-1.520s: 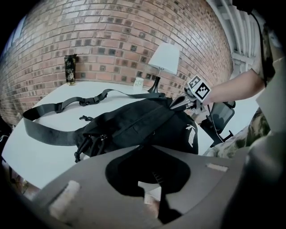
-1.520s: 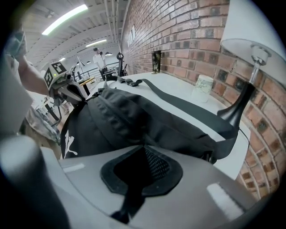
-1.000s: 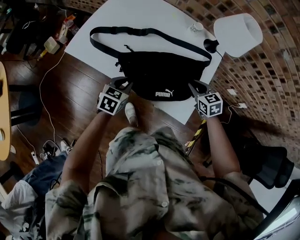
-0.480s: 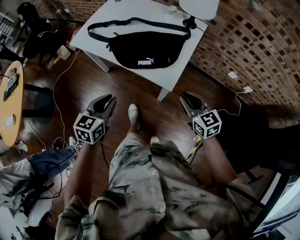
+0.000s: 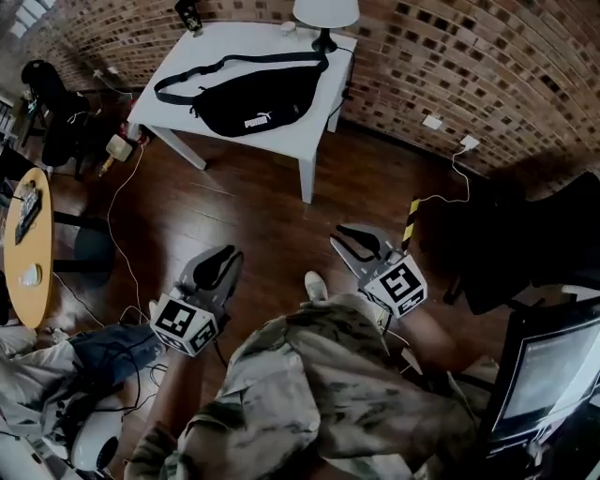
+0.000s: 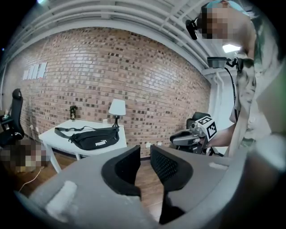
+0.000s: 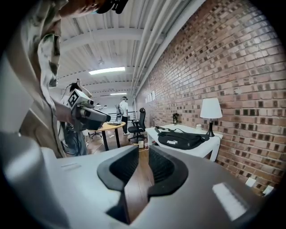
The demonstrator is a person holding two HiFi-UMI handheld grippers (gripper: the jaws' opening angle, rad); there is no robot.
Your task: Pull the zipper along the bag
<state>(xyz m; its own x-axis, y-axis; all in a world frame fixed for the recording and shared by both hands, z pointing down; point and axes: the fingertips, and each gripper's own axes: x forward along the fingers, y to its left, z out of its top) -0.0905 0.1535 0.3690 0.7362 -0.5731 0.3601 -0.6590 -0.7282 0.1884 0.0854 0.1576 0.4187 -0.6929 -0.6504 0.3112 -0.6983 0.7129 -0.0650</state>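
Observation:
The black waist bag (image 5: 248, 108) lies on the white table (image 5: 323, 89) far ahead, strap looped toward the back. It also shows small in the left gripper view, bag (image 6: 94, 138), and the right gripper view, bag (image 7: 178, 139). My left gripper (image 5: 225, 255) and right gripper (image 5: 345, 236) hang over the wooden floor close to my body, well away from the table. In each gripper view the jaws, left gripper (image 6: 145, 154) and right gripper (image 7: 143, 154), stand with only a thin slit between them and hold nothing. The zipper is too small to make out.
A white lamp (image 5: 325, 14) stands at the table's back edge by the brick wall. A round wooden table (image 5: 28, 234) and cables (image 5: 112, 206) are at the left. A black chair (image 5: 534, 234) and a monitor (image 5: 548, 375) are at the right.
The person has stepped back from the table; the bag is now farther away and smaller. Both grippers have dropped lower and nearer the body, empty throughout.

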